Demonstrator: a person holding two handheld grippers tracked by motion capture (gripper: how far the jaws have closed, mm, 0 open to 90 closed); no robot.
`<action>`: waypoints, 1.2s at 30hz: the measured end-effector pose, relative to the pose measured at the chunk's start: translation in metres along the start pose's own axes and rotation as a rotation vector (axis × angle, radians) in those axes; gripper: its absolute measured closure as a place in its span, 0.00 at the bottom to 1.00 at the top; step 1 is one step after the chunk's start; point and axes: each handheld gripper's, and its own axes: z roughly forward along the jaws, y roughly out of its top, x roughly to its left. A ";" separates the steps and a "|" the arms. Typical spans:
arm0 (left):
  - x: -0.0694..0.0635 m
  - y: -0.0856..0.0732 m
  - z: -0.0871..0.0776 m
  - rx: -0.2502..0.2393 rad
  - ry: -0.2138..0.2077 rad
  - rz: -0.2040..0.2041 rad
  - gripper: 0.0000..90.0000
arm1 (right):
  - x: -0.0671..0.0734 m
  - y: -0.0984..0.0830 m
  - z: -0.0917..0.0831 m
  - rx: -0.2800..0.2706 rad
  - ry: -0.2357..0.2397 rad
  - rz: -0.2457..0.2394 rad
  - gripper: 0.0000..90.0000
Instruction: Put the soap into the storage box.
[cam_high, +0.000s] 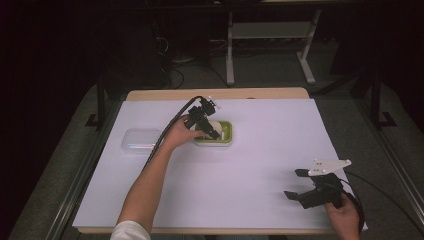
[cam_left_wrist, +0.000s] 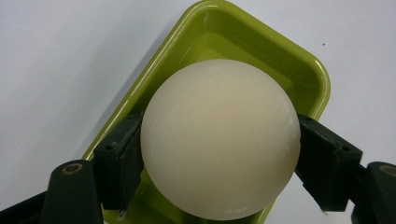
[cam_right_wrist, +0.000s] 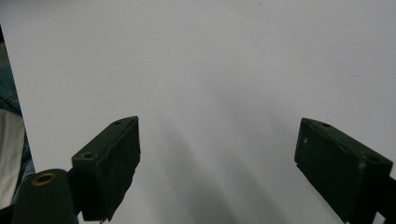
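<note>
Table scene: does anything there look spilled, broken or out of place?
Nothing stands out. The left tool grips a whole white ball over a green tray. A clear lid lies flat beside the tray. The right tool is open over bare white table.

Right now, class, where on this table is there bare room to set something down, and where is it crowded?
Free: the white sheet between the green tray and the right gripper, and the far right stretch beyond the tray. Crowded: far left of centre, where the clear lid, tray, ball and left gripper cluster.
</note>
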 end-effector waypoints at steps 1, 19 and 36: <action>0.000 0.000 0.000 -0.001 0.000 -0.001 0.27 | 0.000 0.000 0.000 0.000 0.000 0.001 0.15; 0.000 0.001 0.000 0.008 0.007 0.005 0.27 | 0.001 0.001 0.002 0.000 0.005 -0.008 0.15; -0.007 -0.001 -0.026 -0.063 -0.003 0.018 0.27 | 0.002 0.002 0.003 0.007 0.007 -0.009 0.15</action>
